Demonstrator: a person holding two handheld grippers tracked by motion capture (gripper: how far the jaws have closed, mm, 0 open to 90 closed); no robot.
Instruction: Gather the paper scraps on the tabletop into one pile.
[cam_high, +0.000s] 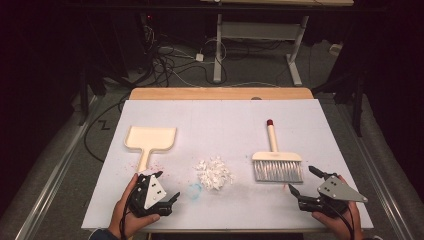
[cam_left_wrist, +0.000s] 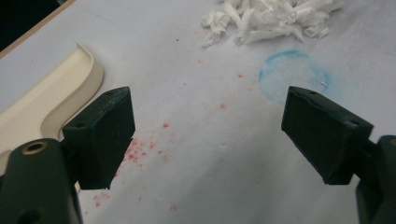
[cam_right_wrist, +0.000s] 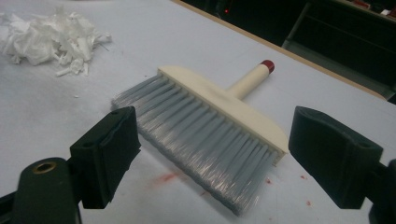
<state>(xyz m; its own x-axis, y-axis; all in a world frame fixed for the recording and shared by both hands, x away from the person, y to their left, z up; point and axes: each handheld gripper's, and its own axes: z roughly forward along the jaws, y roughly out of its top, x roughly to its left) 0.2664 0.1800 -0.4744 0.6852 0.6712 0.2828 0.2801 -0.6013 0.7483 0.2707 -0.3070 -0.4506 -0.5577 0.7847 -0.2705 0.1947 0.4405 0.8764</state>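
**Brush, dustpan and paper shreds on the white counter**

Both tongs, left (cam_high: 161, 186) and right (cam_high: 301, 180), gape released at the counter's (cam_high: 220, 115) near edge. Just beyond the right ones lies a cream-backed brush (cam_right_wrist: 210, 126) with grey bristles. A flat cream dustpan (cam_high: 148, 140) lies by the left edge, crinkled white shreds (cam_high: 214, 172) mid-counter.

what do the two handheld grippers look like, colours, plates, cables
Both the left gripper and right gripper are black, each with two blocky black jaws and a grey three-cornered plate on top, dotted with small holes. A dark cable trails from each toward the person. The gripper views show a brass-coloured ringed hole near one jaw.
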